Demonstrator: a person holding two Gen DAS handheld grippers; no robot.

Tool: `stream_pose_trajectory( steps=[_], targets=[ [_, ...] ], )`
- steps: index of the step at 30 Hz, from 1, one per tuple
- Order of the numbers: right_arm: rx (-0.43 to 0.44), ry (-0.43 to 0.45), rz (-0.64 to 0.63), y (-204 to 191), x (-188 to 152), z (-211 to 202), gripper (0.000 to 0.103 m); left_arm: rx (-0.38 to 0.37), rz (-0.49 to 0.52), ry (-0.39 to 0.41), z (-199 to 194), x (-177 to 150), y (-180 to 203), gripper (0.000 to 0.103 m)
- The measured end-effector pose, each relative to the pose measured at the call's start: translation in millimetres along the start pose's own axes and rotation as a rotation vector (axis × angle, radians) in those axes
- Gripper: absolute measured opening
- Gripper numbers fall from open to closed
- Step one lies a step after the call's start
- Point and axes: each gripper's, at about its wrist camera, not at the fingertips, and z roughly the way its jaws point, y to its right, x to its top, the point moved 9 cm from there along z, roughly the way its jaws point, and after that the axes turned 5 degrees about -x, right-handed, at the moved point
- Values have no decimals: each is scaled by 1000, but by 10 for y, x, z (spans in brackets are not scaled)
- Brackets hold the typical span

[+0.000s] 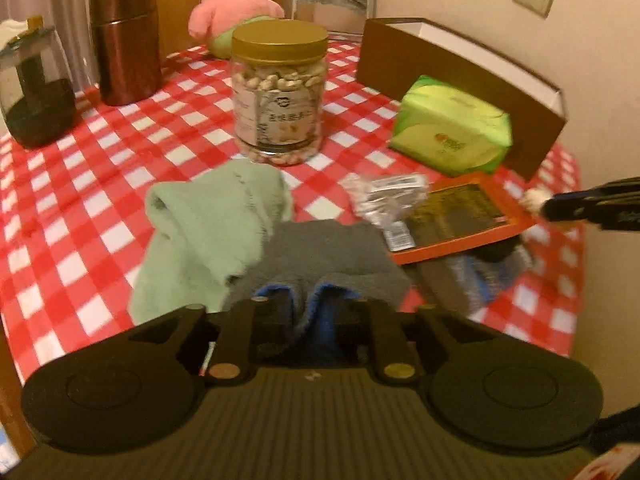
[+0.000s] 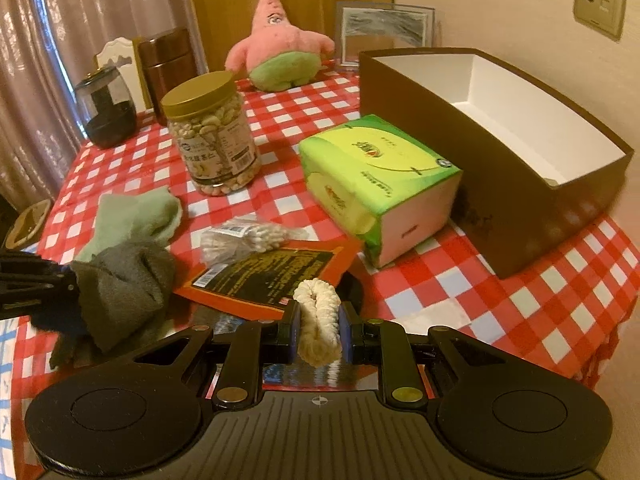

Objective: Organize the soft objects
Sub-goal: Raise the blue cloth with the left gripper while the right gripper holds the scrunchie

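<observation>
My left gripper is shut on a grey sock with a blue inside, held just above the table; it shows at the left of the right wrist view. A pale green sock lies beside it on the checked cloth, also in the right wrist view. My right gripper is shut on a cream scrunchie, whose tip shows at the right of the left wrist view. An open brown box with a white inside stands at the right. A pink plush star sits at the back.
A nut jar, green tissue box, orange packet, bag of cotton swabs, brown canister, glass jar and picture frame stand on the red checked table. The table's edge runs along the right.
</observation>
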Motion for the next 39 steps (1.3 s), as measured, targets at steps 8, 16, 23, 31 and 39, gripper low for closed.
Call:
stream_pose_trajectory(
  steps=[8, 16, 23, 31, 39],
  targets=[
    [-19, -6, 35, 132, -6, -3, 20, 20, -81, -23, 88, -15, -194, 35],
    [-20, -9, 44, 164, -16, 2, 20, 2, -82, -68, -137, -126, -184, 42],
    [-8, -11, 34, 129, -1, 18, 20, 80, -123, -65, -171, -230, -442, 59],
    [-7, -16, 24, 97, 13, 32, 20, -27, -81, -38, 161, -85, -337, 67],
    [-10, -3, 40, 143, 5, -21, 20, -80, -37, -59, 268, -90, -199, 20]
  ],
)
